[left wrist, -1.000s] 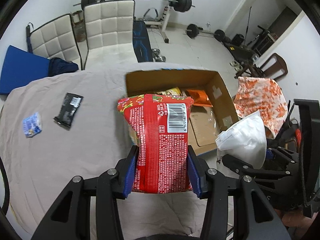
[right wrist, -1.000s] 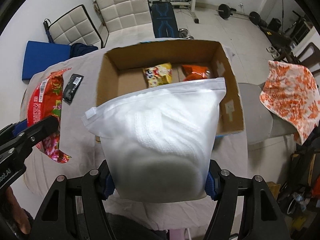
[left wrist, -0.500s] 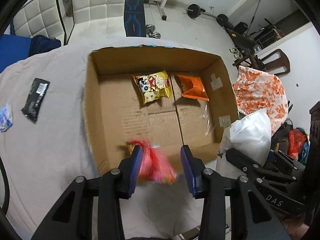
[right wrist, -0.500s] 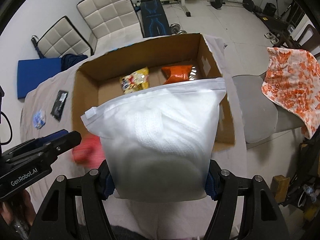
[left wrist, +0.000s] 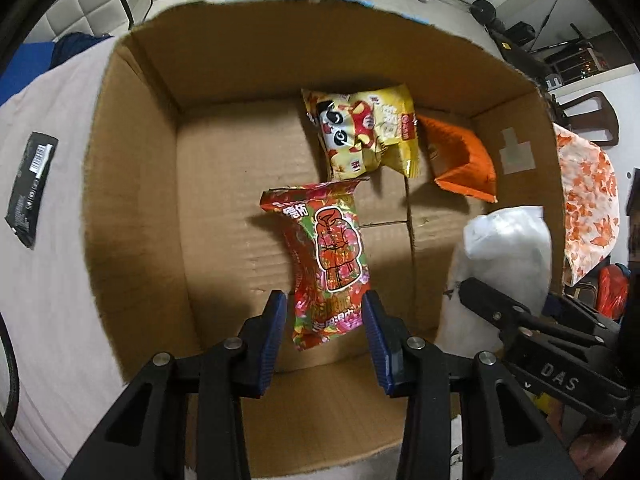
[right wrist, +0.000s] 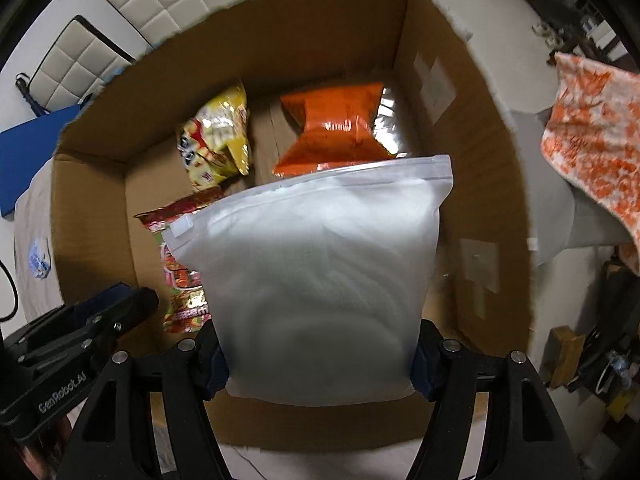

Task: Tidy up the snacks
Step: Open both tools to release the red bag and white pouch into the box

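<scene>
An open cardboard box [left wrist: 132,208] [right wrist: 472,184] fills both views. On its floor lie a yellow snack bag [left wrist: 360,132] [right wrist: 216,140] and an orange bag [left wrist: 460,156] [right wrist: 340,128]. A red packet [left wrist: 328,256] [right wrist: 180,280] lies inside the box between the fingers of my left gripper [left wrist: 324,320], which stand open with gaps on both sides of it. My right gripper [right wrist: 316,356] is shut on a white zip bag [right wrist: 320,280] [left wrist: 504,256], held over the box's right side.
On the cloth-covered table [left wrist: 44,280] left of the box lie a black packet [left wrist: 32,188] and a small blue packet [right wrist: 39,258]. Padded white chairs [right wrist: 132,20] stand behind the table. An orange-patterned cloth [left wrist: 588,200] hangs at the right.
Both grippers have moved forward and down into the box. The left gripper has opened and the red packet has dropped onto the box floor. The white bag stays gripped.
</scene>
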`<state>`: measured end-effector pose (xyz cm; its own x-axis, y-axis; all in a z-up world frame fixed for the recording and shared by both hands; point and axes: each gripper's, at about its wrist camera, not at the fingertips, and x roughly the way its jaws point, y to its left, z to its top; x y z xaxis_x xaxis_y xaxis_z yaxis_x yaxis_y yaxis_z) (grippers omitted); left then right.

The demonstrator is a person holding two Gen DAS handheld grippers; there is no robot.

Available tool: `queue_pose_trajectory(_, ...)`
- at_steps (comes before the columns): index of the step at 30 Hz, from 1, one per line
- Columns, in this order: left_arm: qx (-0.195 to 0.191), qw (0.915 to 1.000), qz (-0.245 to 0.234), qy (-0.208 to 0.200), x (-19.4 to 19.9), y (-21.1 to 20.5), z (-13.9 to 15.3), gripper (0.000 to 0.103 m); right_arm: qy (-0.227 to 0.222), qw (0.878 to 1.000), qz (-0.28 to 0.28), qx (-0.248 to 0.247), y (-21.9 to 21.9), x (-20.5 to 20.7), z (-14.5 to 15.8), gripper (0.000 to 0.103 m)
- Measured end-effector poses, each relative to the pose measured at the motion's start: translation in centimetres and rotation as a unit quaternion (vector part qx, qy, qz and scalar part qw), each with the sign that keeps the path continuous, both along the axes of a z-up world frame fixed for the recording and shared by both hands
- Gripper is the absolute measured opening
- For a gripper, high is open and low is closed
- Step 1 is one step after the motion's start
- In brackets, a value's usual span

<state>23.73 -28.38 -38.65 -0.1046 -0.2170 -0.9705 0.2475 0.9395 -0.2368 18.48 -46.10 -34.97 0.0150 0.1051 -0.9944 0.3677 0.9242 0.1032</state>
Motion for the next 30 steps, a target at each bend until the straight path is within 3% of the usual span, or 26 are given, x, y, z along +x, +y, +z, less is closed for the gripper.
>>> queue_pose_trajectory(6, 0.019, 0.9998, -0.010, -0.002, 0.4, 0.1, -0.4, 0.038, 0.016, 1.000, -0.002, 0.002, 0.1, 0.8, -2.8, 0.083)
queue_pose_trajectory(8, 0.034, 0.9994, -0.012, 0.000, 0.4, 0.2, -0.4, 0.042, 0.010, 1.000, 0.000, -0.008, 0.3, 0.9, -2.8, 0.096)
queue_pose_trajectory(10, 0.036, 0.9993, -0.012, -0.004, 0.3, 0.3, -0.2, 0.053, 0.006, 1.000, 0.009, -0.015, 0.6, 1.2, -2.5, 0.098)
queue_pose_trajectory(17, 0.032, 0.9987, -0.009, -0.038, -0.6, 1.1, 2.5, 0.072, -0.006, 0.996, 0.064, -0.060, 2.0, 1.2, -0.3, 0.103)
queue_pose_trajectory(22, 0.016, 0.9983, 0.010, -0.056, -1.0, 1.8, 5.0, 0.101, -0.025, 0.995, 0.070, -0.071, 2.2, 0.1, 2.3, 0.103)
queue_pose_trajectory(30, -0.002, 0.9949, 0.021, -0.099, -3.1, 2.2, 9.5, 0.102, -0.053, 0.993, 0.075, -0.076, 1.9, -3.7, 7.3, 0.103)
